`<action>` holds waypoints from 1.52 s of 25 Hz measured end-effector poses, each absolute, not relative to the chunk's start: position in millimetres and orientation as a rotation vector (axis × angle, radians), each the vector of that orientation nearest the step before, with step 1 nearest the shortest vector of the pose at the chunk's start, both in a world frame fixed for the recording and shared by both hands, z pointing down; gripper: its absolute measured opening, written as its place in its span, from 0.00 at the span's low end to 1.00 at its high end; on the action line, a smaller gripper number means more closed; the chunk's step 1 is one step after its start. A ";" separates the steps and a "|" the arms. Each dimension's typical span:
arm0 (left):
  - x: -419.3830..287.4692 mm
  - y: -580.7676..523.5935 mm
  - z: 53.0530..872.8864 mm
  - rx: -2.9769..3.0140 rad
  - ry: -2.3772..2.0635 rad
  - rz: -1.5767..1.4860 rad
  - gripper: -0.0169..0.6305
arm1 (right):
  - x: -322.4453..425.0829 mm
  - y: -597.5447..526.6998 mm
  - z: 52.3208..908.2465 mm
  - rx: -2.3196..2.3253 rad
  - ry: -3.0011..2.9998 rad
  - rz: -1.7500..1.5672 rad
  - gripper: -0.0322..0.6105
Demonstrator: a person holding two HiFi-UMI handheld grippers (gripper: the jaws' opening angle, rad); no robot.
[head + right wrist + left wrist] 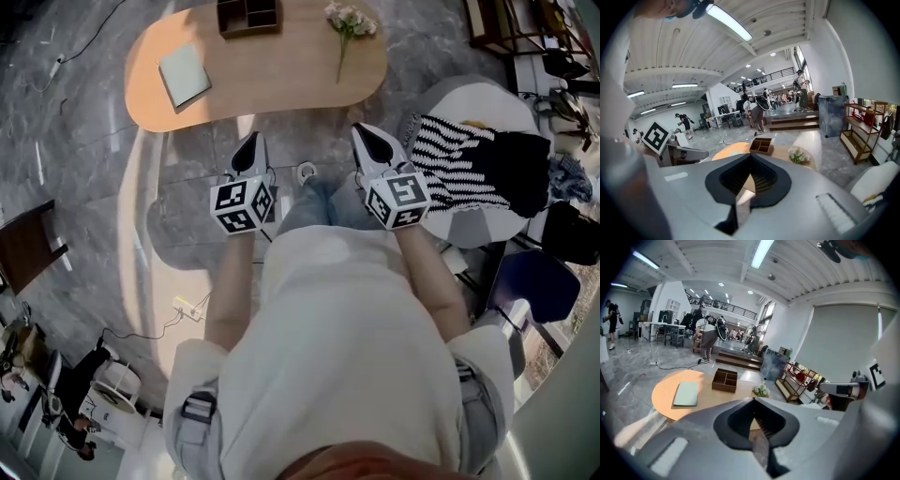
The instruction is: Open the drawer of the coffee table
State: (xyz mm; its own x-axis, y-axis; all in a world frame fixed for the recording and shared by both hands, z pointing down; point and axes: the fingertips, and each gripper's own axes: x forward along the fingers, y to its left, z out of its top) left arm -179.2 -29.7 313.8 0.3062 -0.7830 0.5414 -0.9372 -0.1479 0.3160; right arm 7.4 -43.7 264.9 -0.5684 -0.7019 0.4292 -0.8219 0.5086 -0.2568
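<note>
The left hand-held gripper [250, 141] and the right hand-held gripper [364, 131] both have their jaws pressed together on nothing. They are held side by side, apart from the oval desk [272, 89] ahead. On it lie a notebook [184, 75], a box [249, 16] and flowers [349, 23]. No drawer can be made out.
</note>
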 end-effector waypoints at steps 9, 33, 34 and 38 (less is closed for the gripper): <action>-196.8 -39.9 405.5 1.885 -1.462 0.384 0.08 | 26.8 -64.7 358.0 1.231 -2.359 0.747 0.09; -242.5 -69.9 686.1 1.785 -1.386 0.624 0.60 | 73.2 -93.2 659.9 1.059 -2.028 0.822 0.46; -242.5 -72.5 693.4 1.804 -1.369 0.646 0.61 | 75.4 -93.5 669.3 1.058 -2.014 0.827 0.47; -244.5 -85.3 713.8 1.817 -1.348 0.646 0.68 | 86.7 -96.4 700.3 1.074 -1.967 0.876 0.51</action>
State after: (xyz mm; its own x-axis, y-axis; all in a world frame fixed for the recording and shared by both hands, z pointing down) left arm -244.5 -85.3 713.8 0.3117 -0.5596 0.7679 -0.9491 -0.1453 0.2794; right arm 86.7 -96.4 700.3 -0.3948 -0.3911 0.8314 -0.8796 0.4223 -0.2191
